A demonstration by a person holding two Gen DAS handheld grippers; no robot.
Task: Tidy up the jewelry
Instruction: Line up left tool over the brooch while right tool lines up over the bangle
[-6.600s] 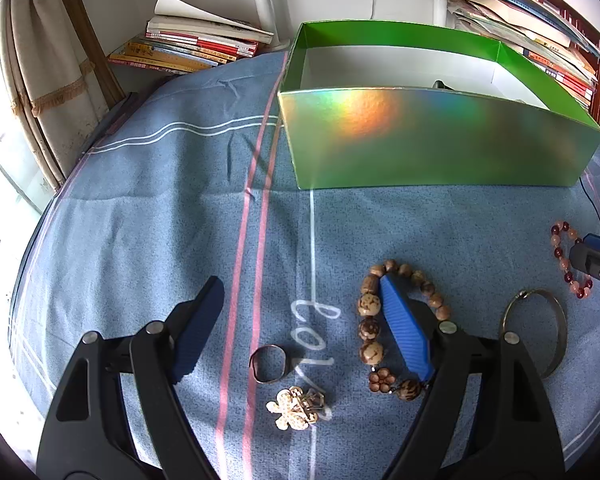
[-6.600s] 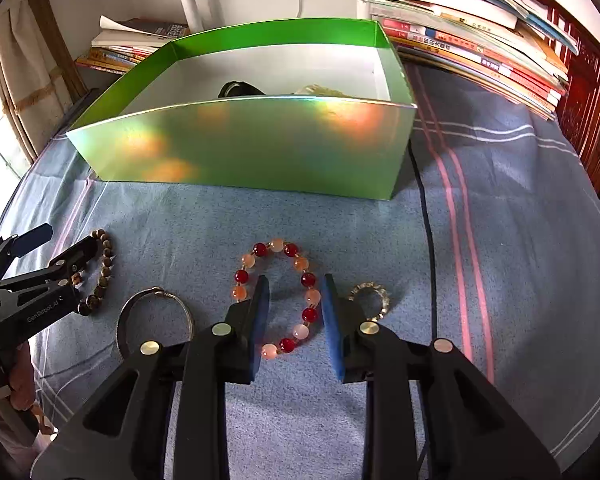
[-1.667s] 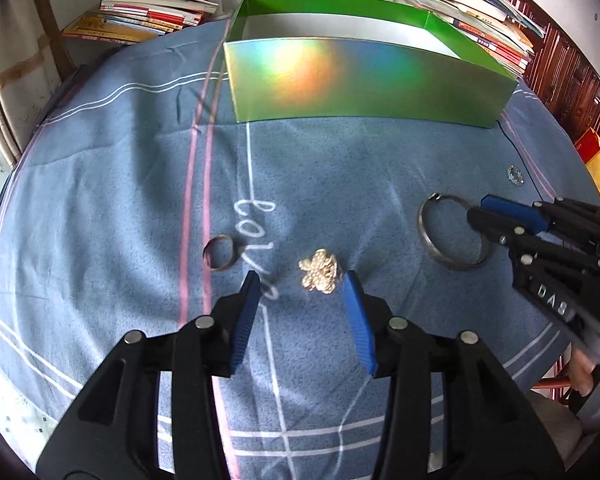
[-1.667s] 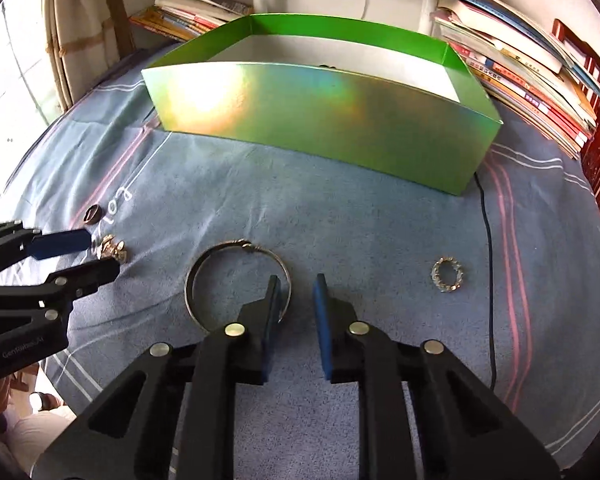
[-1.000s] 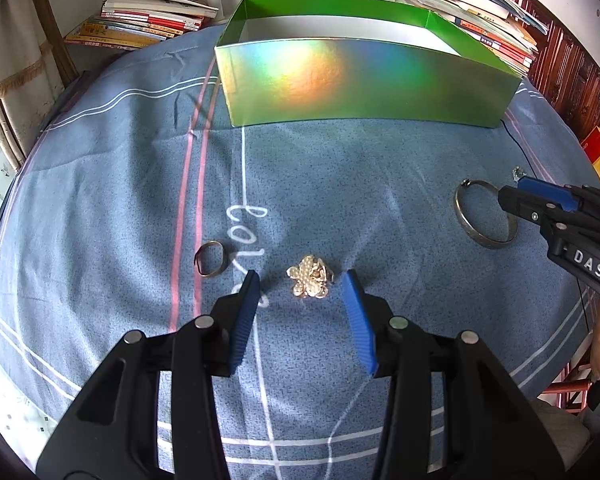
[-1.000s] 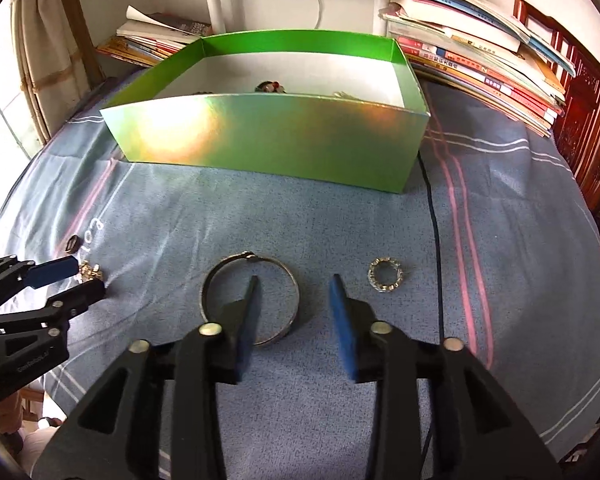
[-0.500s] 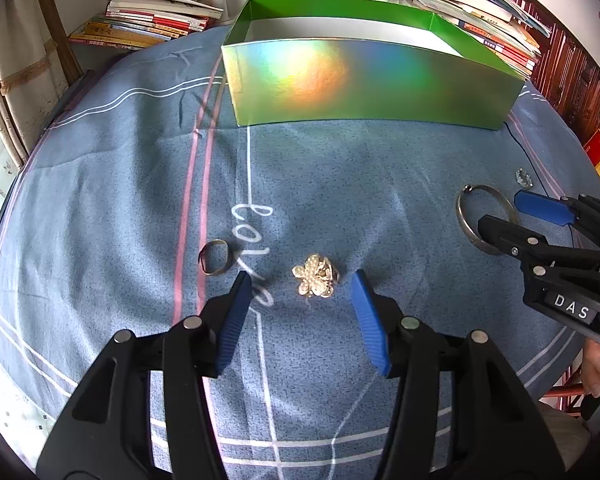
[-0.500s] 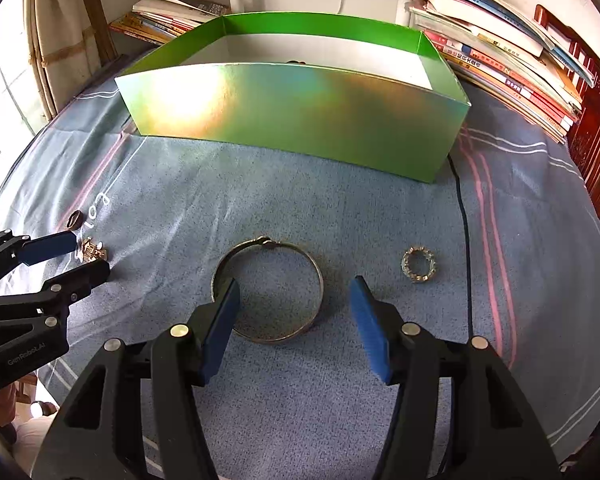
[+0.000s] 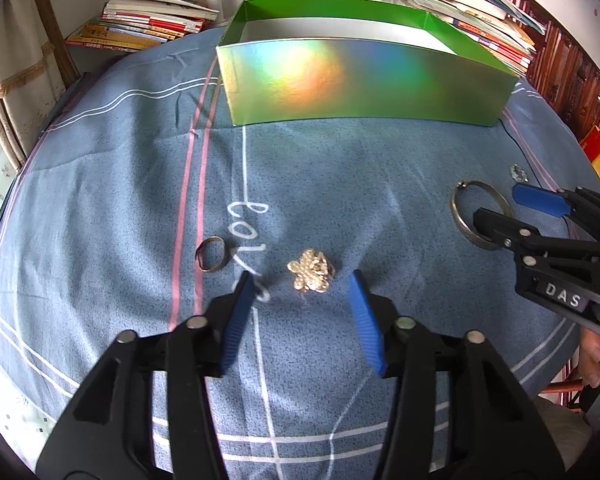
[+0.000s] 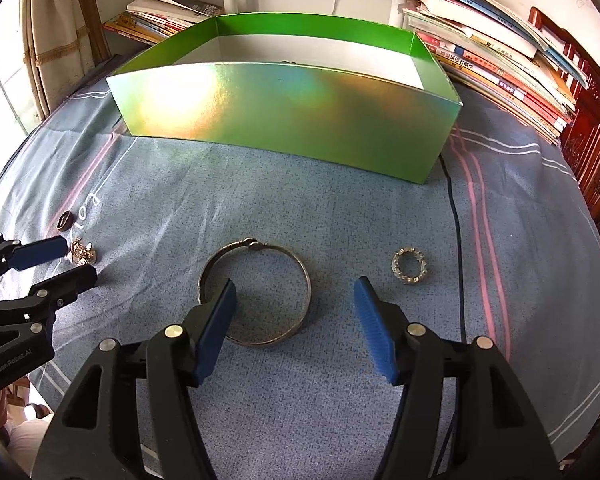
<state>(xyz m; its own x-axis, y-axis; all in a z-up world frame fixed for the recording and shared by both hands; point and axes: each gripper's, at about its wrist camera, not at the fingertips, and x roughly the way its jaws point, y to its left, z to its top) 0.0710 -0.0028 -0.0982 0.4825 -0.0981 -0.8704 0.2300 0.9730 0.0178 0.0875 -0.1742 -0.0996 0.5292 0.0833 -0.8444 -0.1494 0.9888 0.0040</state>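
Left wrist view: gold flower brooch (image 9: 311, 270) lies on the blue cloth (image 9: 340, 168) just ahead of the left gripper (image 9: 302, 286), between its spread tips.

Right gripper (image 10: 292, 290) is released, straddling the silver bangle (image 10: 254, 291); crystal ring (image 10: 410, 266) right of it, green box (image 10: 288, 120) beyond.

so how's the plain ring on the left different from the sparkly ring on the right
The plain ring is a smooth, dark brassy band; the sparkly ring is silvery and studded all round. The plain ring lies beside the white lettering, the sparkly ring near the black cable. Both lie loose on the blue cloth, ungripped.
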